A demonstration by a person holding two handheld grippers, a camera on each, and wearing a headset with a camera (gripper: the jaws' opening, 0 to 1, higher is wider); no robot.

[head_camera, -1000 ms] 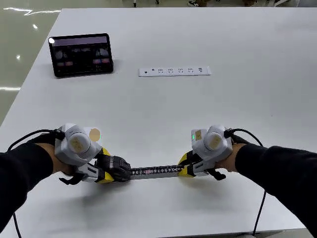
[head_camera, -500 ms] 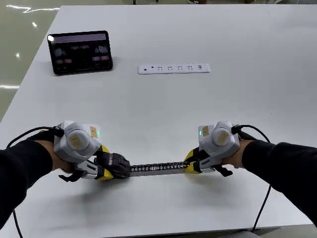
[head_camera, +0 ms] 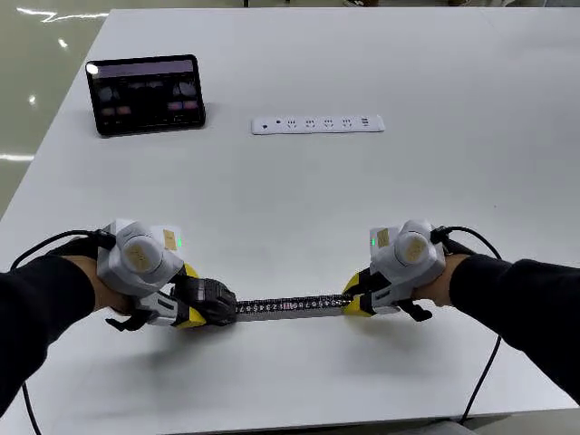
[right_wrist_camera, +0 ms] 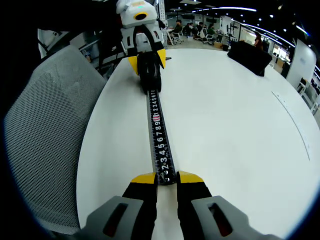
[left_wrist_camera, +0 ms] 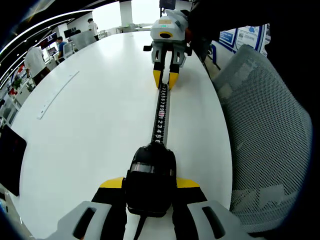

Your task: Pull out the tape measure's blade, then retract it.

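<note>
The black tape measure case [head_camera: 207, 300] [left_wrist_camera: 151, 179] lies low on the white table [head_camera: 299, 199], with my left gripper [head_camera: 186, 308] [left_wrist_camera: 150, 182] shut on it. Its black blade with white numbers [head_camera: 290, 305] [left_wrist_camera: 160, 113] [right_wrist_camera: 159, 137] runs flat along the table to the right. My right gripper [head_camera: 353, 304] [right_wrist_camera: 166, 179] is shut on the blade's tip, its yellow-tipped fingers [right_wrist_camera: 144, 178] pinching the end. In the right gripper view the case [right_wrist_camera: 149, 70] and left gripper sit at the far end; in the left gripper view the right gripper [left_wrist_camera: 166, 80] holds the far end.
A dark tablet [head_camera: 145, 93] stands at the table's back left. A white power strip [head_camera: 317, 124] lies in the middle toward the back. A grey mesh chair [left_wrist_camera: 260, 130] [right_wrist_camera: 45, 125] stands by the near table edge. Cables trail from both grippers.
My right gripper has moved further right with the blade's tip, so more blade is drawn out. The left gripper and case have stayed nearly still.
</note>
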